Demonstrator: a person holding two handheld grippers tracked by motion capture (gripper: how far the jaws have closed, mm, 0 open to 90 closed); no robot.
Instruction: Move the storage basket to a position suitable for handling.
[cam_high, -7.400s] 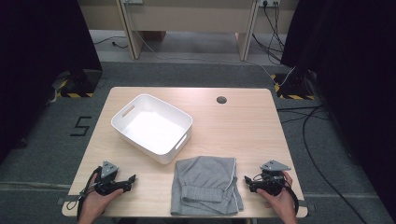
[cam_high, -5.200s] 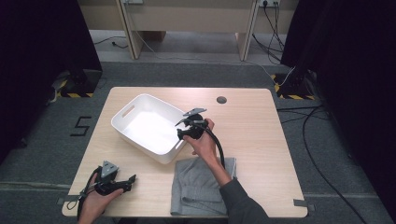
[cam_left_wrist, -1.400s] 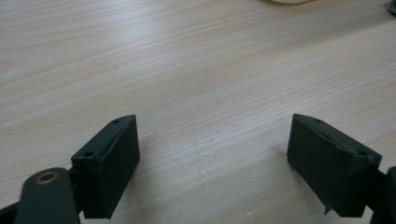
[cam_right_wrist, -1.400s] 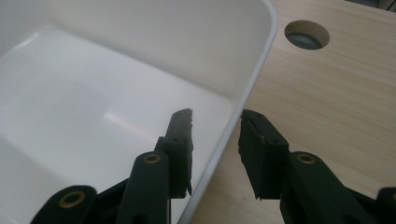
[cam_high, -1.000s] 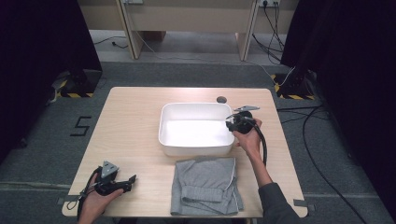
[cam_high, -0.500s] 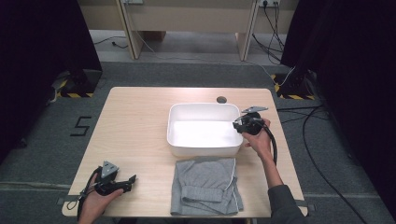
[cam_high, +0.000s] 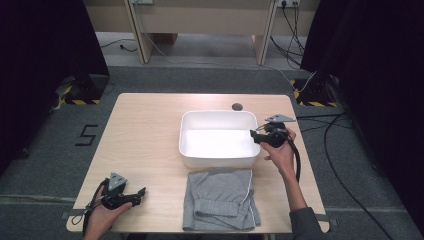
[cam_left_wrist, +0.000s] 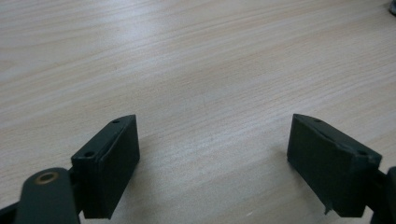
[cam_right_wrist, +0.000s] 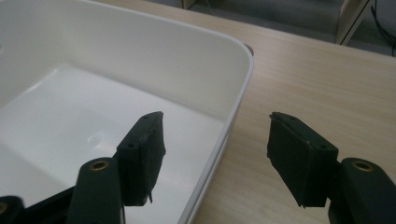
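While poised at the right end of the white tub (cam_high: 215, 114), parted fairly wide: so the jaws of the right gripper (cam_high: 252, 136), having just been opening. In the right gripper view, same right gripper (cam_right_wrist: 215, 135) with the thin end wall of the tub (cam_right_wrist: 187, 60) running up between the two jaws. One jaw over the white inside, the other over the bare wood outside. No pad pressing on the plastic, as far as can be told, with a gap visible on both sides of the rim. Nothing gripped, nothing carried.

As for the tub itself: standing flat on the surface (cam_high: 145, 130), right of the middle, long side toward the person, empty inside. Just in front of it, at the near edge, a folded grey garment (cam_high: 220, 197) with a light cord lying on it, close to the tub's front wall. Whether touching it cannot be told.

At the near left corner, the left gripper (cam_high: 141, 194), held low in the hand, well apart from the tub and from the garment. In the left gripper view, left gripper (cam_left_wrist: 212, 154) with jaws spread wide, bare wood between them, holding nothing.
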